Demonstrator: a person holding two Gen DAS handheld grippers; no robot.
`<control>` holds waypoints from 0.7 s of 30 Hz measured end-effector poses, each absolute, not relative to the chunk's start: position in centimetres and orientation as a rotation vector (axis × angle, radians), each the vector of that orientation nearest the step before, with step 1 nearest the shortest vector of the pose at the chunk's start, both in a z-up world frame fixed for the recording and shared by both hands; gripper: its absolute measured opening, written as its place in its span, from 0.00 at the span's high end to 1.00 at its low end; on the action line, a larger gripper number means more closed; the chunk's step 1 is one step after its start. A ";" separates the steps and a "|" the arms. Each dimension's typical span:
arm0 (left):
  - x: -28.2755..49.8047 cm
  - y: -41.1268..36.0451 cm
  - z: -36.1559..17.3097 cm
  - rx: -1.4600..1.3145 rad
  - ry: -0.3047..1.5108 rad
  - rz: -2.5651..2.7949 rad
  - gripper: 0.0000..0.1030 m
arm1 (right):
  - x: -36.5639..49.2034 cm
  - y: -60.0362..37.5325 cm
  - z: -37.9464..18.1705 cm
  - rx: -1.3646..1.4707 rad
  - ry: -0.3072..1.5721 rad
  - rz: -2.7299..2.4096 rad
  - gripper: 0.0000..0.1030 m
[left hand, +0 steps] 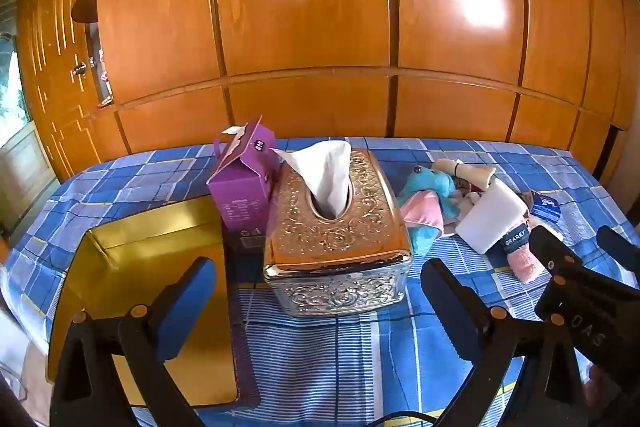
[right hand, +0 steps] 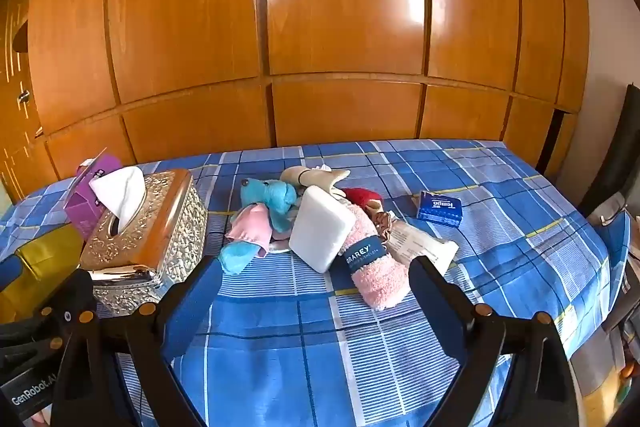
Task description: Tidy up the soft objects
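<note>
A pile of soft things lies on the blue checked cloth (right hand: 500, 195): a blue plush toy (right hand: 269, 195) with pink cloth, a white sponge block (right hand: 321, 228), a rolled pink towel (right hand: 374, 269) with a dark band, a beige plush (right hand: 310, 175) and a red item (right hand: 362, 195). The pile also shows in the left wrist view, with the sponge (left hand: 492, 217) and the blue plush (left hand: 430, 187). My right gripper (right hand: 316, 301) is open and empty, just in front of the pile. My left gripper (left hand: 318, 301) is open and empty, in front of the tissue box (left hand: 338, 231).
An ornate metal tissue box (right hand: 148, 239) stands left of the pile, a purple carton (left hand: 242, 183) behind it. An open gold box (left hand: 152, 259) sits at the left. A blue tissue pack (right hand: 440, 207) and a white packet (right hand: 420, 241) lie at the right. Wooden wardrobe doors (right hand: 344, 27) stand behind.
</note>
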State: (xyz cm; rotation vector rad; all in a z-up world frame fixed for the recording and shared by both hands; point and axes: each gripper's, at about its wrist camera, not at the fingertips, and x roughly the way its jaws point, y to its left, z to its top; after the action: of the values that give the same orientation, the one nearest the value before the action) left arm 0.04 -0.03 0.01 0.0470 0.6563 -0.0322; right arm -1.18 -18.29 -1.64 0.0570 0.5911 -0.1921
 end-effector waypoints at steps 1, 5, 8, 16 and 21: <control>0.1 -0.1 0.0 0.053 0.654 -0.035 0.00 | -1.1 -18.3 -1.7 0.051 0.597 -0.193 0.07; -0.3 1.2 0.2 0.041 0.626 -0.026 0.00 | -0.7 -17.6 -1.6 0.011 0.609 -0.198 0.07; -0.5 1.4 0.3 0.051 0.631 -0.016 0.01 | -1.0 -17.5 -1.8 0.005 0.596 -0.193 0.07; -0.6 0.9 0.1 0.063 0.635 0.006 0.00 | -1.0 -17.6 -1.9 0.027 0.610 -0.177 0.07; -0.7 1.0 0.2 0.063 0.635 0.011 0.01 | -1.0 -17.3 -1.9 0.020 0.608 -0.170 0.07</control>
State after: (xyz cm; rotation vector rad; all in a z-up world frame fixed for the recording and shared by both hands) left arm -0.72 1.03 0.19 0.0627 0.6348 0.0108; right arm -1.00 -17.25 -1.91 0.0197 0.6082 -0.1703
